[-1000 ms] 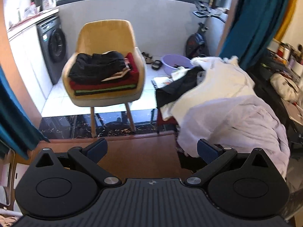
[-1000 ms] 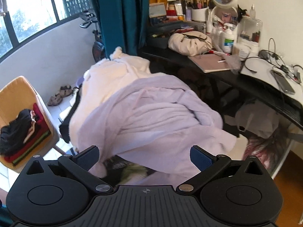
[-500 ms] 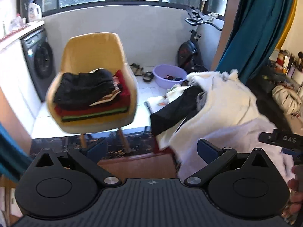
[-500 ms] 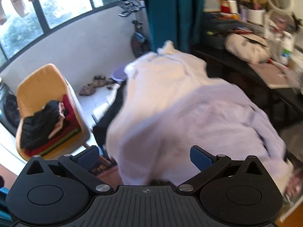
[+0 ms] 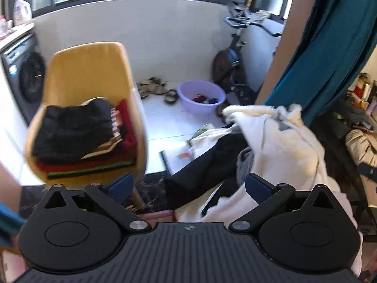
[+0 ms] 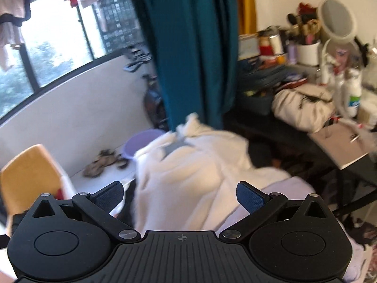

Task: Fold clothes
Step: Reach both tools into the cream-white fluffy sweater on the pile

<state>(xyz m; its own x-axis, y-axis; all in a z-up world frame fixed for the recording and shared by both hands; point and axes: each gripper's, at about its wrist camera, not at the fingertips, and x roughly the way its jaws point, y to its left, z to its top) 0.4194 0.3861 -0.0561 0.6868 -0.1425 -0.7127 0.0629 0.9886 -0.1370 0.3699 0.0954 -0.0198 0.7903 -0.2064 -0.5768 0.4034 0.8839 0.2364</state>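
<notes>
A heap of unfolded clothes lies ahead: a fluffy white garment (image 5: 280,146) on top, a black garment (image 5: 207,172) under its left side, a pale lilac one (image 6: 285,188) lower right. A stack of folded clothes (image 5: 77,139), black over red and green, rests on a yellow chair (image 5: 87,73) to the left. My left gripper (image 5: 188,187) is open and empty, held just before the black garment. My right gripper (image 6: 180,195) is open and empty, above the white garment (image 6: 188,165).
A purple basin (image 5: 201,96), sandals (image 5: 153,88) and an exercise bike (image 5: 231,70) stand on the tiled balcony floor. A washing machine (image 5: 23,75) is far left. A teal curtain (image 6: 188,47) hangs in the middle. A cluttered dark desk (image 6: 318,127) fills the right.
Both grippers have moved forward toward the clothes heap and swung their views left. The right view has risen from the lilac garment to the white one. Both stay open and empty.
</notes>
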